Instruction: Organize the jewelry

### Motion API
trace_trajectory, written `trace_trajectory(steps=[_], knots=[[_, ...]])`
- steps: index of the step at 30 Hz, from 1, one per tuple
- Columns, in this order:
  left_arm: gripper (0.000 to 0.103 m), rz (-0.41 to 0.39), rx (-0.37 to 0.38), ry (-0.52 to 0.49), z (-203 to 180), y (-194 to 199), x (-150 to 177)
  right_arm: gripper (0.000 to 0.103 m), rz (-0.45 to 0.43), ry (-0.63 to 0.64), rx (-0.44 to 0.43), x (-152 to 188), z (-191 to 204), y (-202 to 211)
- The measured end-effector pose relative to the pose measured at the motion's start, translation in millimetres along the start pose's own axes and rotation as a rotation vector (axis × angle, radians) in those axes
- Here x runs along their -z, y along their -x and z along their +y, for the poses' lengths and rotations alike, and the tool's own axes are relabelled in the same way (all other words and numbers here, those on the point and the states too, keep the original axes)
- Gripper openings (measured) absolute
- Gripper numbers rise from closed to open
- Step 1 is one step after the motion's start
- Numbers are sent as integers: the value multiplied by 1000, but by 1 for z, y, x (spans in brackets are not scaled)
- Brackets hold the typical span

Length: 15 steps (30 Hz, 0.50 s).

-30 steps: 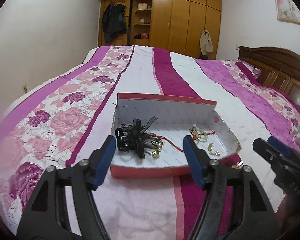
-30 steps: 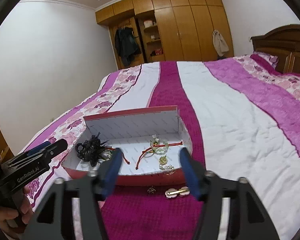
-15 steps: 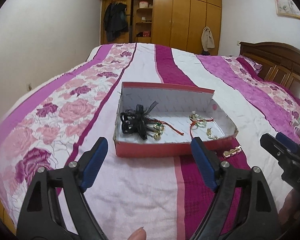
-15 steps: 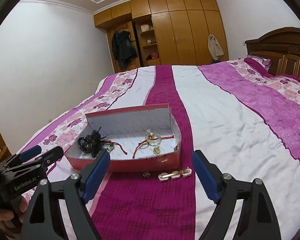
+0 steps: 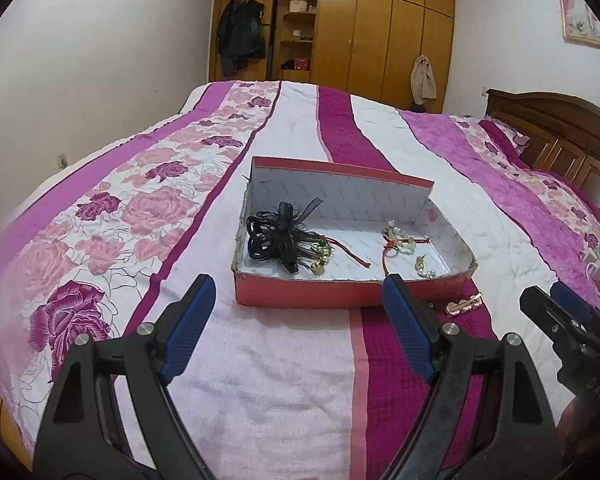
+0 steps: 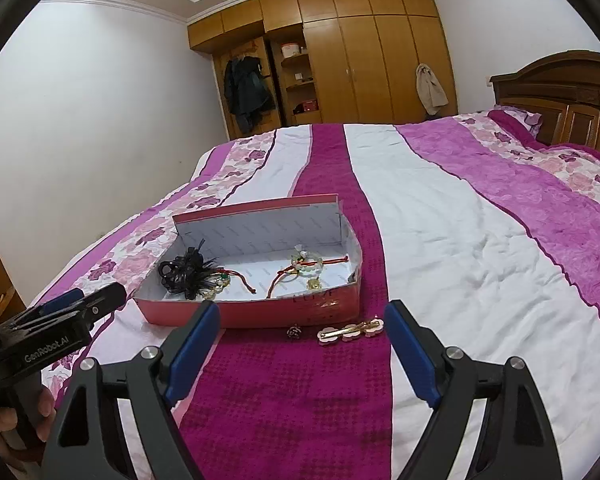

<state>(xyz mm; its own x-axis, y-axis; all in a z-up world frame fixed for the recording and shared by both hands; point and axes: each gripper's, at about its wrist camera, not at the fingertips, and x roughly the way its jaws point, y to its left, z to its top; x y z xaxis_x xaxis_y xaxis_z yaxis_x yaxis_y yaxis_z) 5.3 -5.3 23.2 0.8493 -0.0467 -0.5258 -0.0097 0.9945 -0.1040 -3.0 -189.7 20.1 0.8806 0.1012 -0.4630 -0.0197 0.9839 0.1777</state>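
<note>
Both tools empty, jaws apart: left tool [image 5: 296, 332], right tool [image 6: 302, 346]. Hair clip [image 6: 350, 331] on bed beside red box [image 6: 260, 314].

The bedspread [image 6: 440, 240] runs in stripes of white, magenta and purple, with a band of pink and plum roses; the box [image 5: 312, 292] is coral-red outside and white inside; in it lie a black ribbon bow [image 5: 280, 236] and red cords [image 6: 284, 280]; the gripper pads [image 6: 408, 354] are blue
</note>
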Motion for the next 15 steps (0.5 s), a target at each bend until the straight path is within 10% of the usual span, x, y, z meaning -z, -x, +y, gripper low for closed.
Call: trace_trajectory(steps=[15], knots=[[78, -10, 1, -8, -1, 1, -2, 86, 8, -1, -4, 1, 1, 0]])
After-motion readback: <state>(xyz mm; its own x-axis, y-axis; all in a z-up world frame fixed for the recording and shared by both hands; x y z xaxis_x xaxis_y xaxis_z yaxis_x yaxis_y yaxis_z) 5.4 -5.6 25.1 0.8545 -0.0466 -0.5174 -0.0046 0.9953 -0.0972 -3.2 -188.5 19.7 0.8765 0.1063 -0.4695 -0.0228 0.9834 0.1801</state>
